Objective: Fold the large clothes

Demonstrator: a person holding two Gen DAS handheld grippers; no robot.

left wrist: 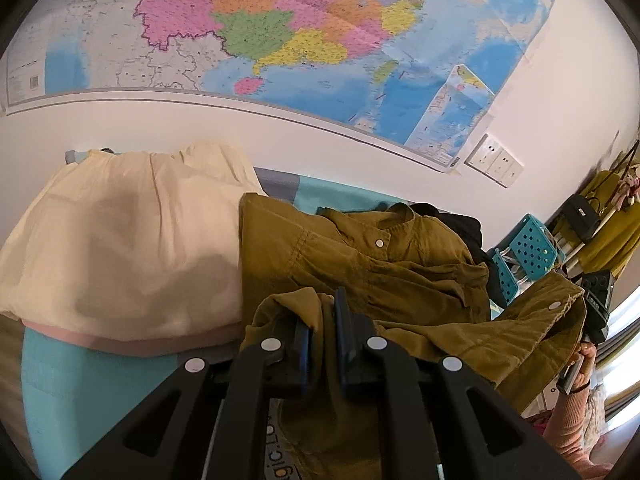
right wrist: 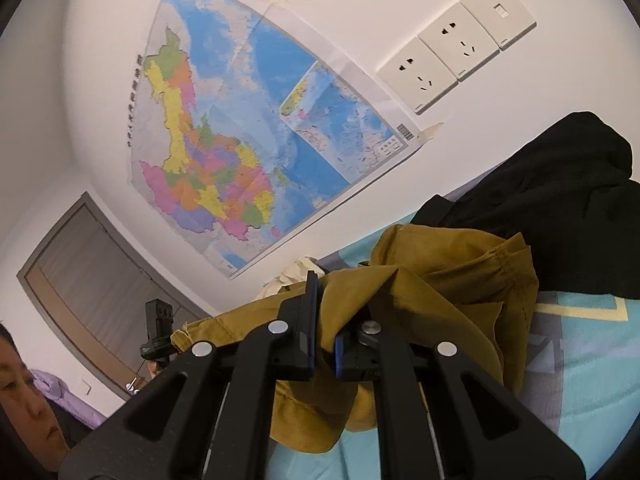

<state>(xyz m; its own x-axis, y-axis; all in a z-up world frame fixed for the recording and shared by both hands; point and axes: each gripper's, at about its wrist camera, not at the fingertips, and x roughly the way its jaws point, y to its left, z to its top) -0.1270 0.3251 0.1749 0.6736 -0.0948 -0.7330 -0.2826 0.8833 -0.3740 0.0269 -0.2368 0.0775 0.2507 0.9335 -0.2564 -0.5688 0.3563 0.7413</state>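
1. Left wrist view: The left claw (left wrist: 324,328) sits at the bottom middle of the frame. Its two dark fingers are almost together, and they pinch a fold of the brown shirt (left wrist: 360,264).
2. The brown shirt spreads from the middle to the right of the frame. Its collar and a white button show near the middle. It lies on a bed with a light blue bed cover (left wrist: 60,384).
3. A cream blanket (left wrist: 120,248) is heaped at the left, just beside the shirt. A black cloth (left wrist: 464,224) peeks out behind the collar.
4. At the right edge, the right claw (left wrist: 596,312) holds a far corner of the shirt up. A hand (left wrist: 580,368) with a pink sleeve is under it.
5. A big colored map (left wrist: 280,32) hangs on the white wall across the top. White wall sockets (left wrist: 494,160) sit under its right corner. A blue basket (left wrist: 528,248) with holes is at the right.
6. Right wrist view: The right claw (right wrist: 324,332) is at the bottom middle. Its fingers are nearly shut, and they grip the brown shirt (right wrist: 440,280), which bunches up around them.
7. The black cloth (right wrist: 560,200) lies at the right, behind the shirt, on the bed cover (right wrist: 580,360).
8. The left claw (right wrist: 158,332) shows small at the lower left, at the far end of the shirt. Part of a person is at the bottom left corner.
9. The map (right wrist: 240,140) and the sockets (right wrist: 456,44) are on the wall above. A gray door (right wrist: 92,260) is at the left.
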